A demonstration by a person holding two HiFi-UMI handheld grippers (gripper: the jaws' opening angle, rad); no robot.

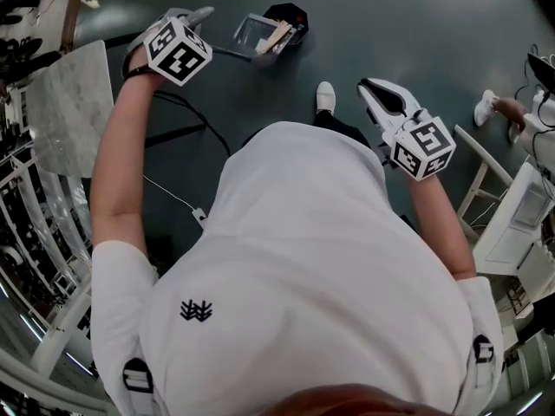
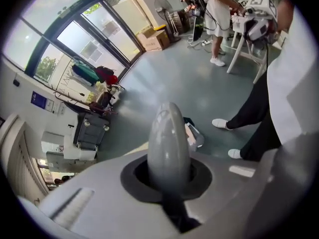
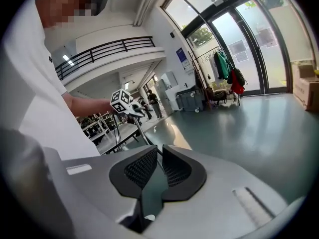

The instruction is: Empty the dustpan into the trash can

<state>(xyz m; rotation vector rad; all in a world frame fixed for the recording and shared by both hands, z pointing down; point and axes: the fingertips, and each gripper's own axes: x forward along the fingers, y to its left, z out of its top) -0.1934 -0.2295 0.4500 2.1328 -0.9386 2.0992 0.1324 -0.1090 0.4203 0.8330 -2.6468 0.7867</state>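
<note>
Dark grey-green floor (image 1: 260,102) is spreading under everything, and the clear dustpan (image 1: 258,35) is sitting low over it, holding pale scraps, its far end right against the black trash can (image 1: 293,14). A thin dark handle (image 1: 227,52) is running from the pan back to the left gripper (image 1: 196,14), whose jaws are clamping it. The right gripper (image 1: 381,100) is hanging well apart over by the person's white shoe (image 1: 325,96), its jaws standing slightly parted with nothing between them.
</note>
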